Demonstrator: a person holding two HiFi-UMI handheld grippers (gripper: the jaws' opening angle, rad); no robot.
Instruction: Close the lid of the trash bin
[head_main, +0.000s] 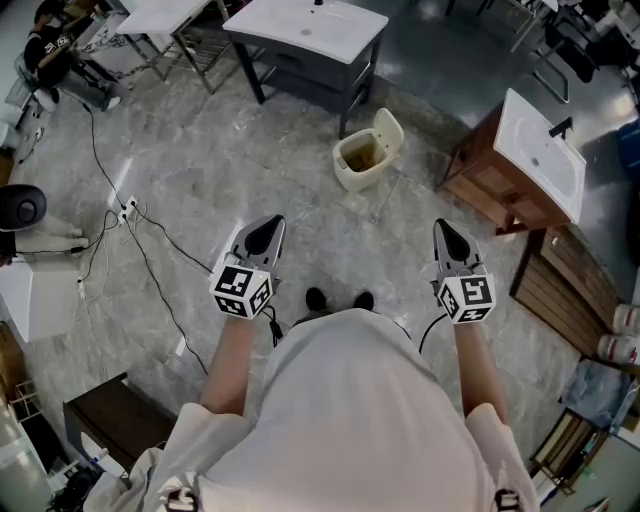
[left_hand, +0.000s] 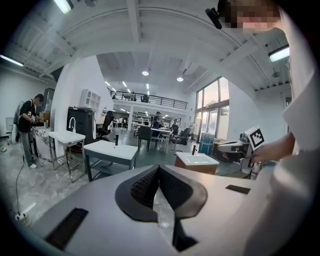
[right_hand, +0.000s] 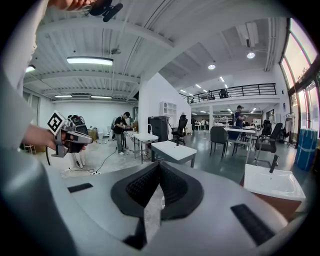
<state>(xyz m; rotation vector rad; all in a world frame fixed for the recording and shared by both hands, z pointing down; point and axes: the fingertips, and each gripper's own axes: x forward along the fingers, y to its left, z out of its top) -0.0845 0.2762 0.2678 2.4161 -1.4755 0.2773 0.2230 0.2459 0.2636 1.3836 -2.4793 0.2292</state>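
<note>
bin (head_main: 352, 168): on the floor, ahead of and between both grippers, well apart from each | left gripper (head_main: 268, 226): jaws pressed together, nothing in them | right gripper (head_main: 444, 231): same deal, empty | look: cream bin, lid (head_main: 389, 130) flipped up, brownish inside

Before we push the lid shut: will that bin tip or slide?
Probably light: the bin looks small and made of thin plastic. It may skid on the glossy floor if pushed sideways. The lid stands open at the far rim, apparently hinged, so a downward tap should likely swing it without tipping.
</note>
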